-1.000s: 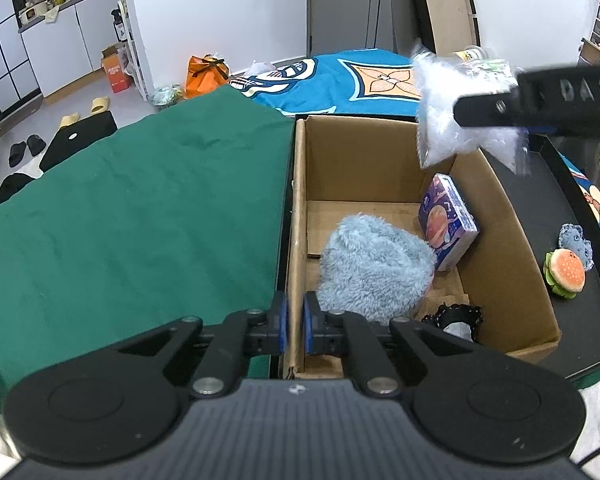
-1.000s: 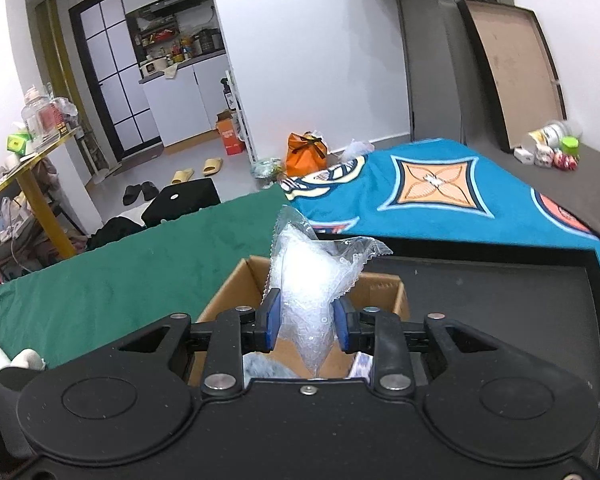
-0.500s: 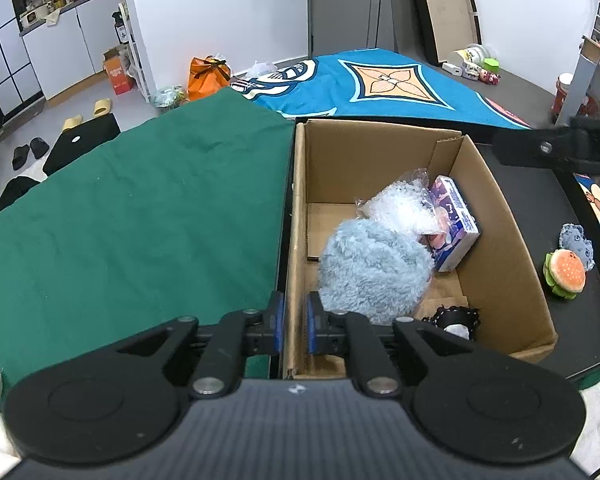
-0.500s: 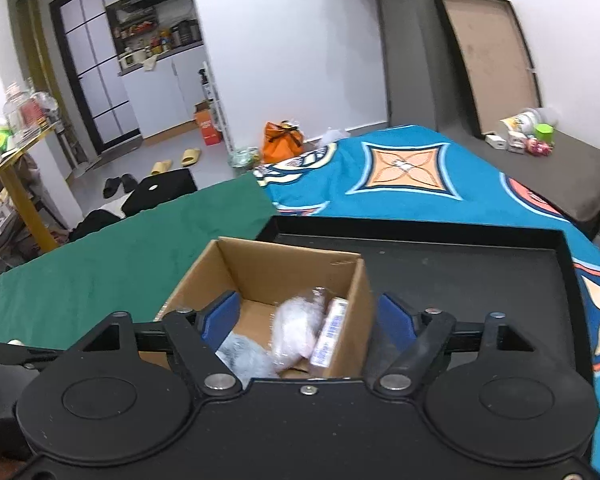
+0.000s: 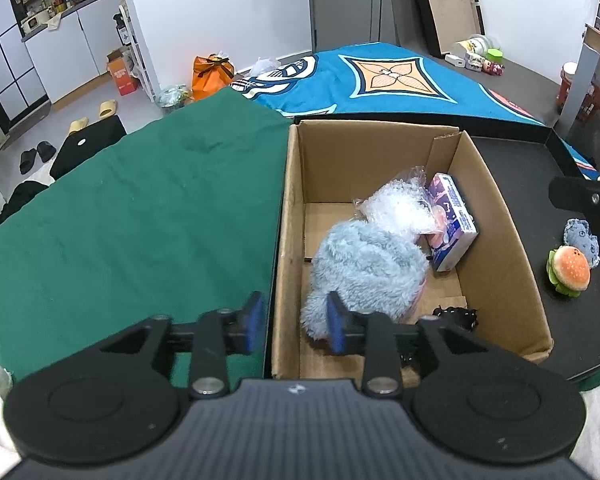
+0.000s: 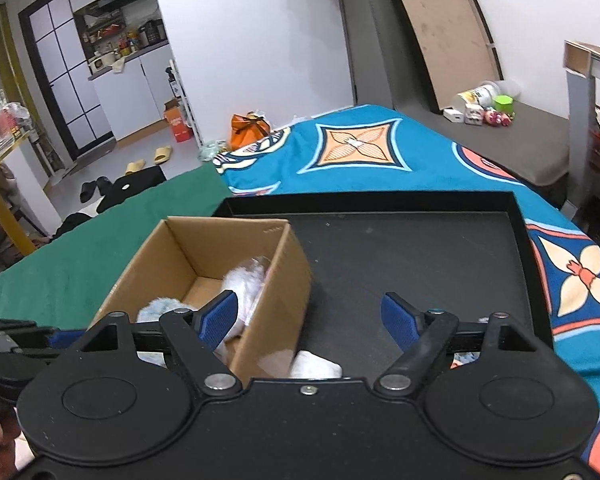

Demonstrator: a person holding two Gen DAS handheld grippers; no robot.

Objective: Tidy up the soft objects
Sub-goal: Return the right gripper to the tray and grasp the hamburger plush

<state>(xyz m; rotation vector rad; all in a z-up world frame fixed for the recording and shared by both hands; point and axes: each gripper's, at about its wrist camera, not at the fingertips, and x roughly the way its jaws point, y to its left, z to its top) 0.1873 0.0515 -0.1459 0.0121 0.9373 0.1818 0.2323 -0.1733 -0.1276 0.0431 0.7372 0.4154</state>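
Observation:
A cardboard box [image 5: 496,216] stands on a black tray [image 6: 400,248]. Inside lie a fluffy blue-grey plush [image 5: 364,264], a clear bubble-wrap bag [image 5: 396,208], a purple tissue pack [image 5: 452,224] and a small black item [image 5: 456,314]. A burger toy [image 5: 570,270] and a small blue plush [image 5: 582,236] lie on the tray right of the box. My left gripper [image 5: 294,322] is open and empty, straddling the box's near left wall. My right gripper [image 6: 312,316] is wide open and empty, above the tray beside the box [image 6: 288,280]. A white soft item [image 6: 314,366] shows below it.
A green cloth [image 5: 132,216] covers the surface left of the box. A blue patterned blanket [image 6: 360,152] lies beyond the tray. The right gripper's finger [image 5: 584,196] shows at the right edge of the left wrist view. Floor clutter and an orange bag [image 5: 212,74] lie far back.
My right gripper opened and let the bubble-wrap bag fall into the box, then moved right, over the tray. My left gripper went from shut to open.

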